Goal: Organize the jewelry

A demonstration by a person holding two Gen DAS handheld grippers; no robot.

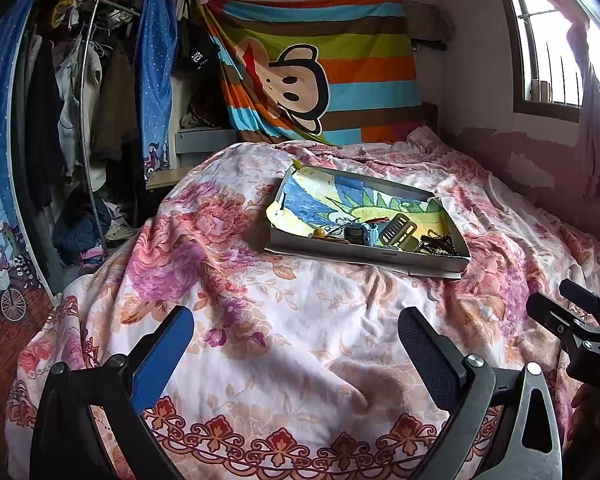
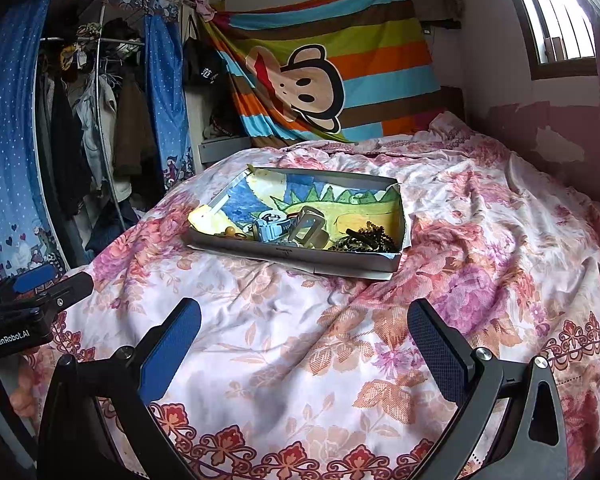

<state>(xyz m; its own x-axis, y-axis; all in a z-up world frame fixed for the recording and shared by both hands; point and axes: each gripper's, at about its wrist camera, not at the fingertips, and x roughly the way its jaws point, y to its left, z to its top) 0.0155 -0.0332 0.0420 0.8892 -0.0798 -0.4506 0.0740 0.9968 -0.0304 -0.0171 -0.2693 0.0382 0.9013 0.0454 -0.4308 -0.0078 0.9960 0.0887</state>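
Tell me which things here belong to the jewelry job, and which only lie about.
Job: box, blue watch, black beads, amber bead, buckle.

Lying about: bedspread, striped sheet, clothes rack, window.

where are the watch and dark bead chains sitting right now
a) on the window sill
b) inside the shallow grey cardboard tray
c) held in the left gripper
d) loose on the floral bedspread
b: the light blue plastic watch and black bead chains lie inside the shallow grey cardboard tray on the bed.
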